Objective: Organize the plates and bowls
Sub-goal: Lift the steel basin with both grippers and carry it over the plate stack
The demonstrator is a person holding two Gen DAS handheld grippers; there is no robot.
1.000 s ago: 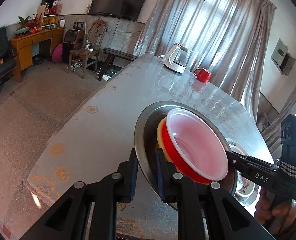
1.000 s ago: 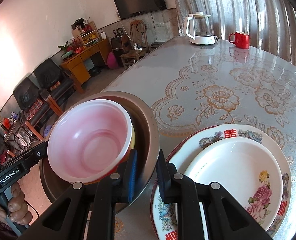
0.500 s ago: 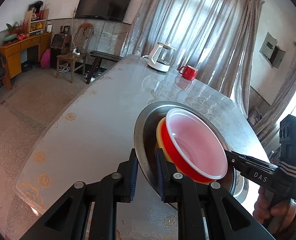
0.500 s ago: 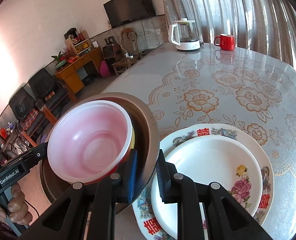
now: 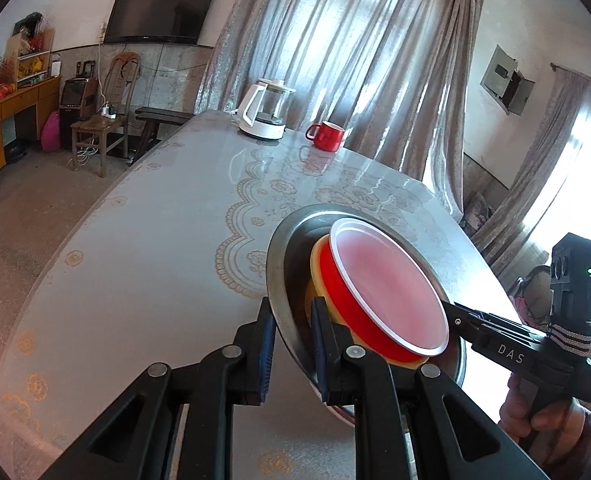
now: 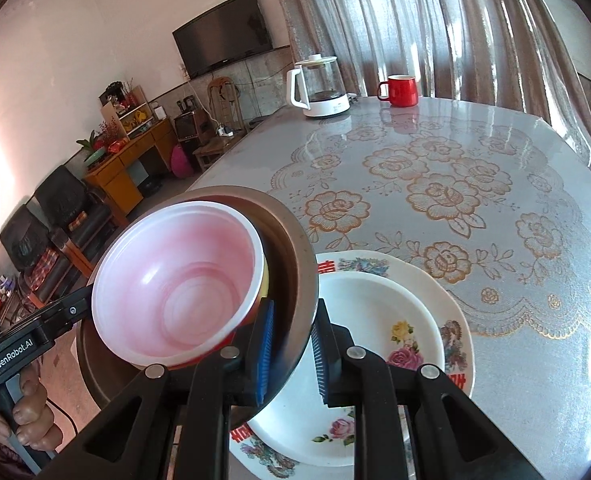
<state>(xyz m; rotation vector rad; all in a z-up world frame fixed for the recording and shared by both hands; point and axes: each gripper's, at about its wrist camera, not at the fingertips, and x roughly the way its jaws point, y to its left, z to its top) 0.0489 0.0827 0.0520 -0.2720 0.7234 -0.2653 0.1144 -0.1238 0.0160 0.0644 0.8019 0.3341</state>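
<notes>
Above the floral plates, the steel basin, with a red bowl nested inside, is clamped at opposite rims by left gripper and right gripper; transfer is judged under way; a level lowering onto the plates is called for next.

Table: long, rounded edge, glossy grey cover printed with gold roses and a scalloped border. Far end: white-based glass kettle, red mug just beside it, apart. Near end: large flowered plate flat on the cover, a white plate with painted roses apparently nested in it, partly hidden.
</notes>
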